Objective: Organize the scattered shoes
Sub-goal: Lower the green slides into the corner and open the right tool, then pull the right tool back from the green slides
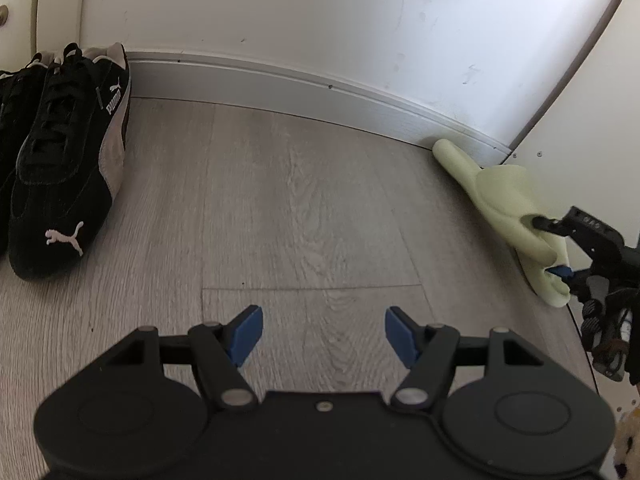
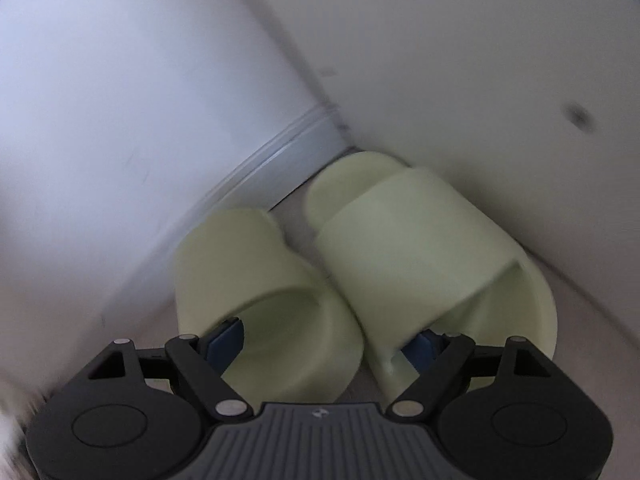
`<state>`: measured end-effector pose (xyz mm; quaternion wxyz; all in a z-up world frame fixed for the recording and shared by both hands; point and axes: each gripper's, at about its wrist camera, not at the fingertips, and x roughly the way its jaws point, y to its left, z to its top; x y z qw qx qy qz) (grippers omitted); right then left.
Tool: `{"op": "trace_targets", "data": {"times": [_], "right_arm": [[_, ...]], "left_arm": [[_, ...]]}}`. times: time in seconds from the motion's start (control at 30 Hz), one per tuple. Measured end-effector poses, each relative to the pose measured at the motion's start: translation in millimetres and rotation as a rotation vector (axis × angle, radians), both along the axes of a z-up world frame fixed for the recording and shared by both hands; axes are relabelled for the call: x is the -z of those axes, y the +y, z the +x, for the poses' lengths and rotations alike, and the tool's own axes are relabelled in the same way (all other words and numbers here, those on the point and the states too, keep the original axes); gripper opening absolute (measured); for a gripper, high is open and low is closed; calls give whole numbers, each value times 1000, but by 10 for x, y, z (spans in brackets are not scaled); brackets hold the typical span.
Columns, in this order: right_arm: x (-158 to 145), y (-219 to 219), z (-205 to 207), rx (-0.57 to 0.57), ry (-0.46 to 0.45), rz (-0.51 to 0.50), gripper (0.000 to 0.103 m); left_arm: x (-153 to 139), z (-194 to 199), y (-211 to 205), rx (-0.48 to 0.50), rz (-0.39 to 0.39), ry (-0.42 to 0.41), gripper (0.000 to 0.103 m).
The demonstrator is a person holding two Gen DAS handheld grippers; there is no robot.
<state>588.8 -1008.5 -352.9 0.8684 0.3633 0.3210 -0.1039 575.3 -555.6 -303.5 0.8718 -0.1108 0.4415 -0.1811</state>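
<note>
Pale-green slides [image 2: 352, 264] between spread right tool [image 2: 324, 344]

The black suede sneaker with pale grey side panel [image 1: 68, 160], at nine o'clock in the left wrist view, carries the white word "PUMA" on its side and a leaping-cat logo on its toe.

Floor [image 1: 304, 200]: pale grey wood-look planks, running to white skirting board [image 1: 280, 80] along wall. Black sneakers [image 1: 68, 152] with pale side panels, pair side by side at left edge of left wrist view, heels toward skirting board. Pale green slippers [image 2: 360, 264], pair side by side in corner at right of same view, toes near skirting board; left one tilted against right one. Middle of floor bare.
</note>
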Motion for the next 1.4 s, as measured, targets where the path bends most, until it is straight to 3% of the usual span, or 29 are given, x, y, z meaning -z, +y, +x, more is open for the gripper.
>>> {"op": "trace_targets", "data": {"times": [0.07, 0.2, 0.37, 0.57, 0.73, 0.87, 0.97, 1.07, 1.1, 1.17, 1.27, 1.33, 1.4], "right_arm": [[-1, -56, -13, 15, 3, 45, 84], [-70, -61, 68, -18, 75, 42, 84], [-147, 194, 185, -156, 153, -181, 84], [-180, 423, 242, -258, 183, -325, 84], [-168, 223, 225, -221, 140, -122, 90], [-102, -114, 103, -85, 101, 139, 90], [-130, -173, 87, -84, 151, 155, 91], [-258, -27, 85, -112, 199, -24, 91], [-290, 3, 71, -119, 205, -38, 91], [-361, 66, 16, -129, 197, -87, 91], [-468, 218, -118, -144, 183, -274, 89], [-480, 294, -252, -157, 162, -365, 69], [-458, 315, -390, -169, 150, -382, 61]], "left_arm": [[5, 1, -4, 1, 0, 1, 69], [15, 5, -21, 3, -1, 6, 69], [5, -6, -32, 12, 3, 1, 69], [14, -5, -35, 20, 9, 0, 69], [-2, -24, -51, 39, 3, -6, 69], [-8, -42, -73, 52, 12, -15, 69], [-4, -36, -96, 56, 13, -14, 69], [-1, -32, -107, 58, 11, -12, 69], [-4, -33, -110, 60, 11, -13, 69], [-12, -36, -112, 61, 10, -15, 69], [-33, -34, -99, 55, 2, -13, 69], [-35, -33, -82, 52, -7, -9, 69], [-36, -38, -67, 50, -7, -10, 69]]}}
